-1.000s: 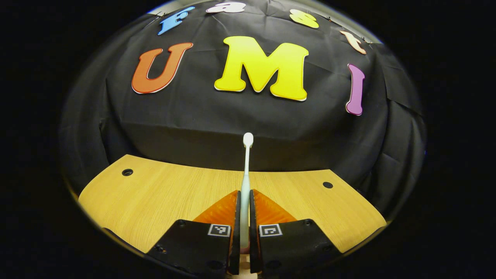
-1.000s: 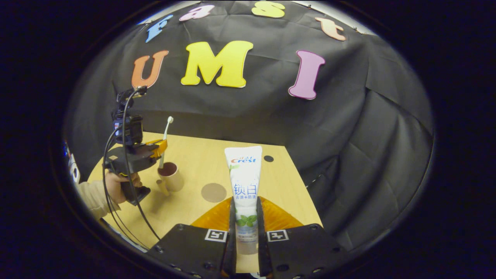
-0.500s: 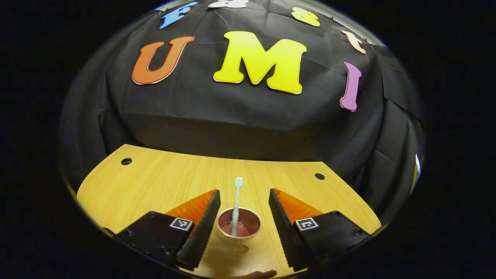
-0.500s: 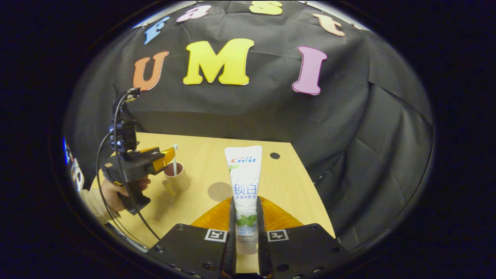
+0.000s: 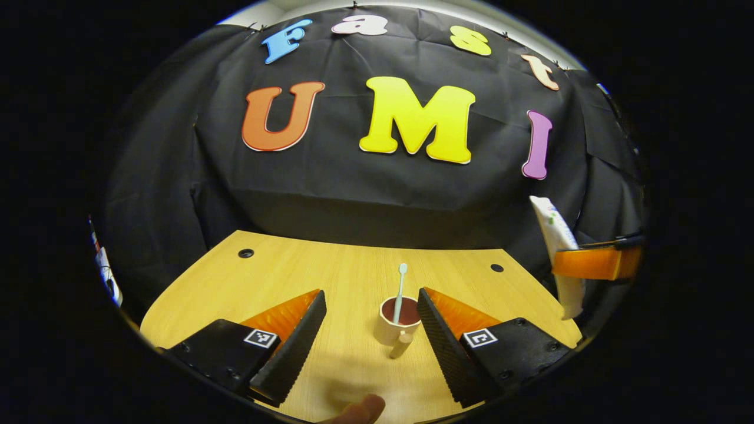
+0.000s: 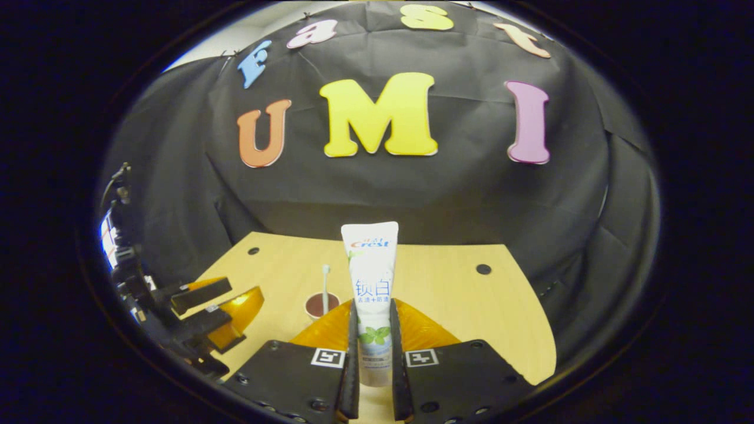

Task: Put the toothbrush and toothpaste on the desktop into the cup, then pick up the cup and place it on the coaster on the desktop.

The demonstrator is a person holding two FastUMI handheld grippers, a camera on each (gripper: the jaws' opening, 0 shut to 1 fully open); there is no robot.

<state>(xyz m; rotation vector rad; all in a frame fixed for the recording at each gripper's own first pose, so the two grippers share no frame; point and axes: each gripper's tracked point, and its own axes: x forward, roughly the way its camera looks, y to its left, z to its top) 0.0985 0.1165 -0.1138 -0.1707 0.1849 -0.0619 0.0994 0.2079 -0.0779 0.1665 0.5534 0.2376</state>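
Right gripper is clamped on the toothpaste, long axis upright, which we need over the cup ahead-left on the desktop with the toothbrush inside, left gripper spread apart, holding nothing.

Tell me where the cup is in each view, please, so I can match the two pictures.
Left gripper view: the cup stands low, just right of centre, between the open fingers, apart from both.
Right gripper view: the cup is low, left of the toothpaste.
Shared landmark: the toothbrush standing in the cup.
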